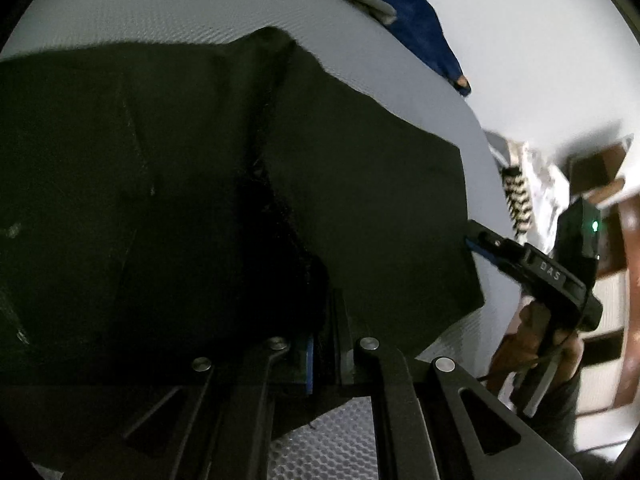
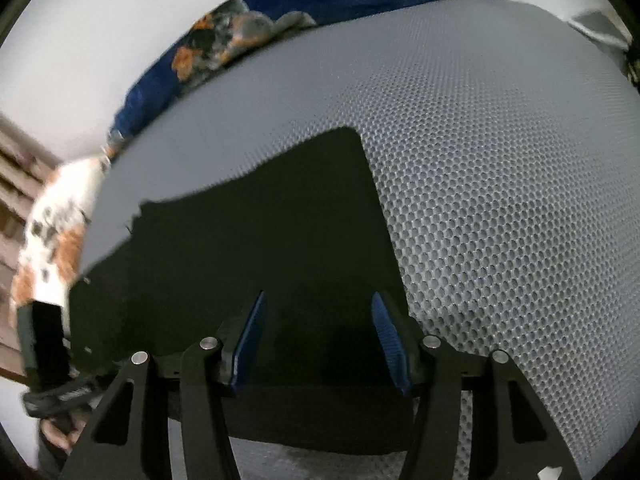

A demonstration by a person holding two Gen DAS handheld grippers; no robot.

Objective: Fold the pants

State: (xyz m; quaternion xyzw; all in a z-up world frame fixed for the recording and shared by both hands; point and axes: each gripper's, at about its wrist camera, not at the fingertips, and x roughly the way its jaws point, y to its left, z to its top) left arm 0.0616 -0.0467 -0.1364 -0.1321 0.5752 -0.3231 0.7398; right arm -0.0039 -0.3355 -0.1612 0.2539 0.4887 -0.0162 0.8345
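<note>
The black pants lie on a grey mesh-textured mattress. My left gripper is shut on a bunched fold of the pants, which fills the view just ahead of it. In the right wrist view a flat part of the pants lies under my right gripper, whose blue-padded fingers stand wide apart over the cloth, holding nothing. The right gripper also shows in the left wrist view at the pants' right edge.
A dark blue floral blanket lies along the far edge of the mattress. White patterned cloth hangs at the left. Wooden furniture stands beyond the mattress's right side. The person's hand holds the right gripper.
</note>
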